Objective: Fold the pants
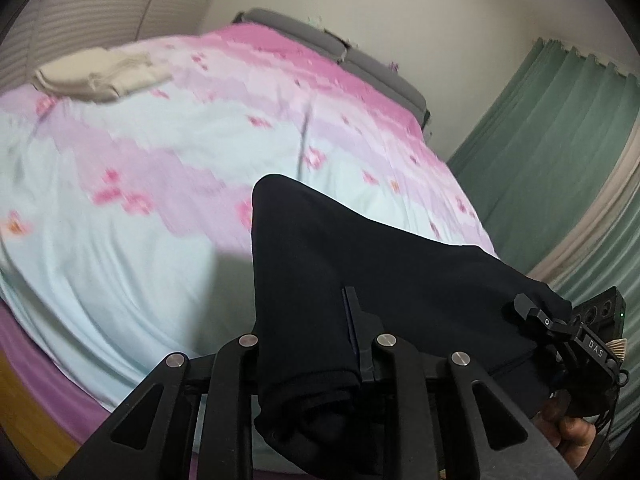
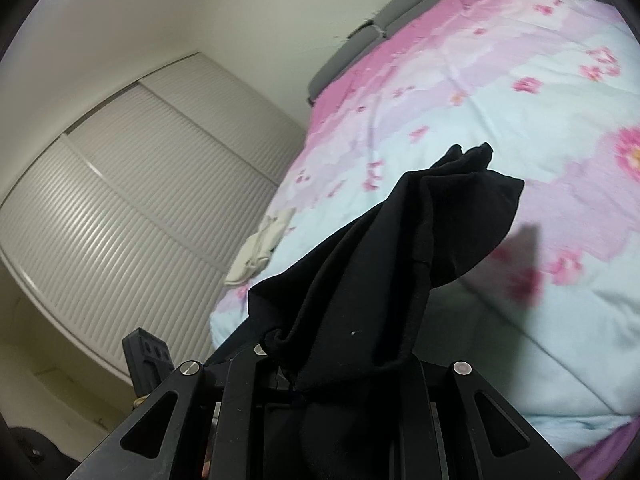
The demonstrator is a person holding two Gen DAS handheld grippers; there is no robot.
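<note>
- Left wrist view: one left gripper, its fingers nearly closed and pinching a fold of the one pair of black pants; one finger shows beside the cloth, the other is hidden under it
- Left wrist view: the pants hang lifted above the one bed, spanning across to the right gripper at the right edge, where a second bunch of the same cloth is clamped; part of a hand shows below that gripper
- Left wrist view: one folded cream garment lies on the bed's far left part, well apart from the pants; one green curtain hangs at right
- Right wrist view: the right gripper's fingers are covered by the gathered pants, which they hold almost closed; the cloth rises in one bunch above the floral bedspread
- Right wrist view: the cream garment lies near the bed edge; two slatted wardrobe doors stand at left; part of the left gripper shows at lower left, its fingers out of sight
</note>
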